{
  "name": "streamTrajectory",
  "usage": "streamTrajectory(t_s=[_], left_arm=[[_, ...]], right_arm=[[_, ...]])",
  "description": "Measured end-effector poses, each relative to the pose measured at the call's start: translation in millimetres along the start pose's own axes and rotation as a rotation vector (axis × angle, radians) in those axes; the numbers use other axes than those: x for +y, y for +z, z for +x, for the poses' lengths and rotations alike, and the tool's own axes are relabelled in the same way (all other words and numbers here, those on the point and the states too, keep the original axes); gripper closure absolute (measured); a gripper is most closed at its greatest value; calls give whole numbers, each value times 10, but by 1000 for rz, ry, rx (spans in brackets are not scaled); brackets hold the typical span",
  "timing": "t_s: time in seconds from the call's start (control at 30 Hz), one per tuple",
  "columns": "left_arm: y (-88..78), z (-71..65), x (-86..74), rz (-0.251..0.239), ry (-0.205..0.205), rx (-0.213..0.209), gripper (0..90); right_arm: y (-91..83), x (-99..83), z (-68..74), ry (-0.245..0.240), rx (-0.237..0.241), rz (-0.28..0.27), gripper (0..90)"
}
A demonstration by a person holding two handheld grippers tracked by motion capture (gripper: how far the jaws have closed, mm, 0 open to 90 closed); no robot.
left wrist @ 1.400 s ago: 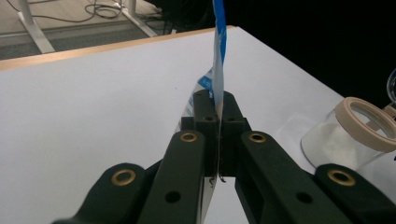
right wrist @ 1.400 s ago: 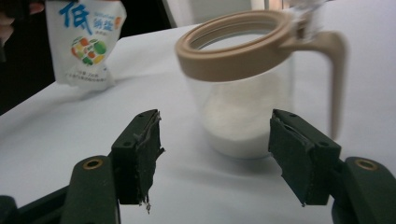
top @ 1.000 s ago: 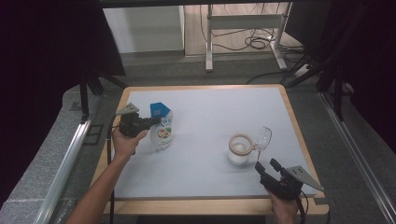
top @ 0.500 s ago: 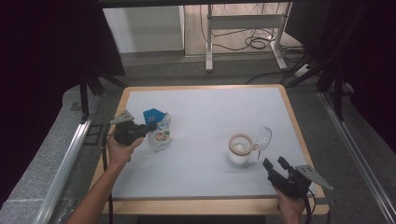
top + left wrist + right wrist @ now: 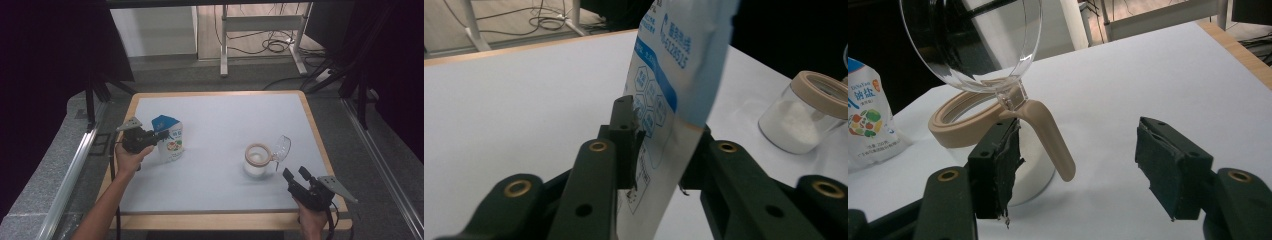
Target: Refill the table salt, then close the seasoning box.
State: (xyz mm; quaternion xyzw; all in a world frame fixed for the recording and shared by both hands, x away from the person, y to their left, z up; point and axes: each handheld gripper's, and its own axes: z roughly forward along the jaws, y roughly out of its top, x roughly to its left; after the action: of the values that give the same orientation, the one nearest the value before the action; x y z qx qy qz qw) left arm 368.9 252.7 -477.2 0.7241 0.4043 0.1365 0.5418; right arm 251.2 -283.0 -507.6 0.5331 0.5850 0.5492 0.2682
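Between left tool [image 5: 656,150] jaws, upright pouch [image 5: 669,95]

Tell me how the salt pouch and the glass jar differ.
The salt pouch is a flat, printed blue-and-white bag; the glass jar is a round, clear container with a beige rim. The pouch's contents are hidden, while white powder shows through the jar. The pouch stands between the left gripper's jaws, which have just been opening; the jar stands apart from the right gripper, its lid flipped up. Both rest upright on the white table.

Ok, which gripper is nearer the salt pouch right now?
Left. The left gripper has the salt pouch between its fingers, which have just been opening. The right gripper is far across the table, by the jar.
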Motion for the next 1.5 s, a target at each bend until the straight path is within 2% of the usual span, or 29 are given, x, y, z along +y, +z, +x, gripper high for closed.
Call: streamTrajectory(t_s=[0.2, 0.3, 0.4, 0.5, 0.63, 0.7, 0.8, 0.87, 1.1, 1.23, 1.4, 1.5], left_arm=[[-33, -29, -10, 8, 16, 9, 498], [-58, -62, -45, 23, 38, 20, 451], [-92, -86, -85, 35, 41, 12, 412], [-126, -115, -143, 45, 48, 20, 403], [-166, -149, -245, 64, 43, 31, 372], [-192, -171, -293, 74, 49, 40, 369], [-229, -179, -360, 80, 32, 29, 361], [-251, -187, -402, 82, 23, 28, 358], [-283, -233, -551, 126, 23, 52, 356], [-351, -230, -653, 127, -5, 56, 356], [-424, -232, -758, 131, -4, 76, 354], [-460, -226, -801, 132, -9, 74, 355]], right_arm=[[-8, 15, -4, -4, 2, -6, 352], [-13, 31, -10, -5, 1, -12, 354], [-22, 56, -27, -7, -9, -14, 381], [-28, 95, -52, -20, -15, -21, 455], [-33, 168, -84, -34, -12, -25, 623], [-30, 221, -85, -55, -16, -23, 714], [-20, 314, -82, -73, -17, -35, 841], [-3, 370, -81, -70, -4, -42, 893], [97, 489, 42, -87, 31, -47, 900], [168, 510, 97, -98, 47, -38, 900], [228, 516, 106, -104, 49, -33, 900], [237, 515, 90, -104, 47, -32, 900]])
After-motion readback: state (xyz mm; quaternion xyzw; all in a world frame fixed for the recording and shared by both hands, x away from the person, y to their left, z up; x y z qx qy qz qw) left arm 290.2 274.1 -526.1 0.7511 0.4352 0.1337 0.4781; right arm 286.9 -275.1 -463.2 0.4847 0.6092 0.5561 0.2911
